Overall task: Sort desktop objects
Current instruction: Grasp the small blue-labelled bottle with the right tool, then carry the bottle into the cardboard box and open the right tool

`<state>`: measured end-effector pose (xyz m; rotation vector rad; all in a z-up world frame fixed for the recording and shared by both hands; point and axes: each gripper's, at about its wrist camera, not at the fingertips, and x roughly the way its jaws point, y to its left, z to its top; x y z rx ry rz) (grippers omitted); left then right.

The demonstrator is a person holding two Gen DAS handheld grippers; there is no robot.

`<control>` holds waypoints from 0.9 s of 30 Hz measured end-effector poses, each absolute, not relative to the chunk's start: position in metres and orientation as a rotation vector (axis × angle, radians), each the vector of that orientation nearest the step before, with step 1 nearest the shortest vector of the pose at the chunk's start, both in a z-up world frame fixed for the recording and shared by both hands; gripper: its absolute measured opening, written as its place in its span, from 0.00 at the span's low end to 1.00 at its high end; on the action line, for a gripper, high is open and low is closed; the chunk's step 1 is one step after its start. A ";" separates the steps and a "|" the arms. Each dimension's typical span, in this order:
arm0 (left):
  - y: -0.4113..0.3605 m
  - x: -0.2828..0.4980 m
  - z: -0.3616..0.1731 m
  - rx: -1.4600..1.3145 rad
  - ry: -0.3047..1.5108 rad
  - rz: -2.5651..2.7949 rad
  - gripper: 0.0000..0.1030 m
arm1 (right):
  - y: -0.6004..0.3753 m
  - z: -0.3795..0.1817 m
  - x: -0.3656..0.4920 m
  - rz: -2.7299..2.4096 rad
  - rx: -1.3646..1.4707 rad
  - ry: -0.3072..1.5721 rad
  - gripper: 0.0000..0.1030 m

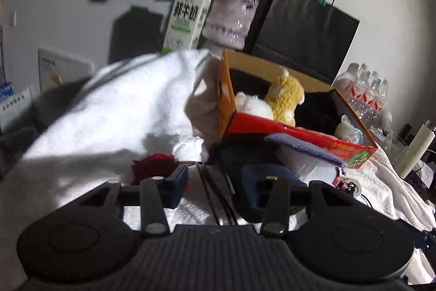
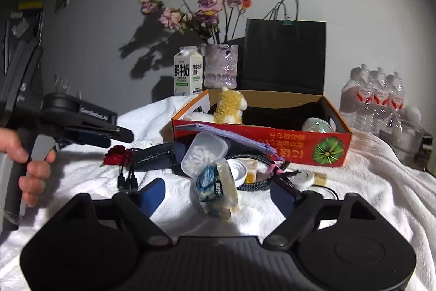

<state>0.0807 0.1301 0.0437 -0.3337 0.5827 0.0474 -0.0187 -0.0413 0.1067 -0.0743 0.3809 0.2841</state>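
An orange-red cardboard box stands on the white towel, with a yellow plush toy inside. In front of it lie a clear tub of white pieces, a dark pouch, a red rose and black cables. My right gripper is open, a crinkled snack bag between its fingers, untouched. My left gripper hovers over the rose, jaws apart, with the cables on the towel below them.
A milk carton, a vase of dried flowers and a black paper bag stand at the wall behind the box. A pack of water bottles is at the right. A hand holds the left gripper's handle.
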 end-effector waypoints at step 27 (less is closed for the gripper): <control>0.083 -0.050 0.103 -0.311 0.320 -0.008 0.03 | -0.066 0.132 -0.056 0.244 0.015 0.382 0.04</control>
